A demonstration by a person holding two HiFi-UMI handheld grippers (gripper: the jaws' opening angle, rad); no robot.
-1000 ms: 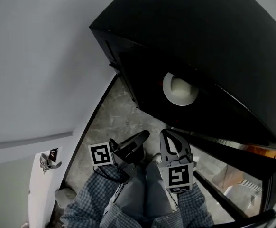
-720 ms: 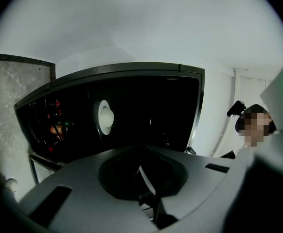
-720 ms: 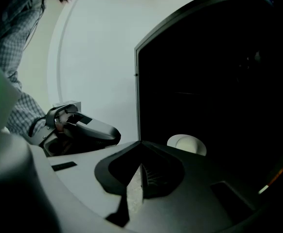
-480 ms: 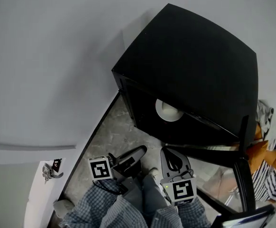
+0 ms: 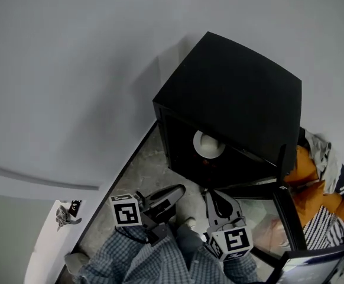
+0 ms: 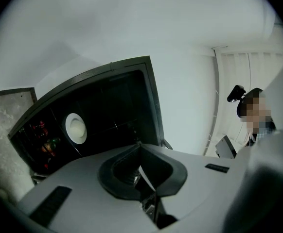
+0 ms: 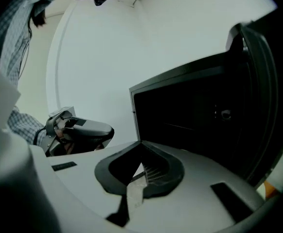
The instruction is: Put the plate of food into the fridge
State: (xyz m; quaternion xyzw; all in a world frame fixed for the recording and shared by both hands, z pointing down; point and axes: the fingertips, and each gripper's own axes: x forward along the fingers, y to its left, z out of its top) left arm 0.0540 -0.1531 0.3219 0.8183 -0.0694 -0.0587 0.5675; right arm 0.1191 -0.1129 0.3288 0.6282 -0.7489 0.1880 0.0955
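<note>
Plain indoor room, likely a home: a small black fridge (image 5: 237, 105) at centre in a white-walled corner (image 5: 71, 70), mottled stone floor (image 5: 139, 170), orange and striped fabrics (image 5: 325, 200) at right edge.

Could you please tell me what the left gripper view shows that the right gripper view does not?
Only the left gripper view shows the plate of food inside the fridge, with some colourful items elsewhere in it. Only the right gripper view shows the left claw from outside, held beside the right claw; the fridge interior looks dark there, with no plate visible. Both show the open black fridge against a white wall, part of the person, and that view's own claw shut with nothing between the jaws.
</note>
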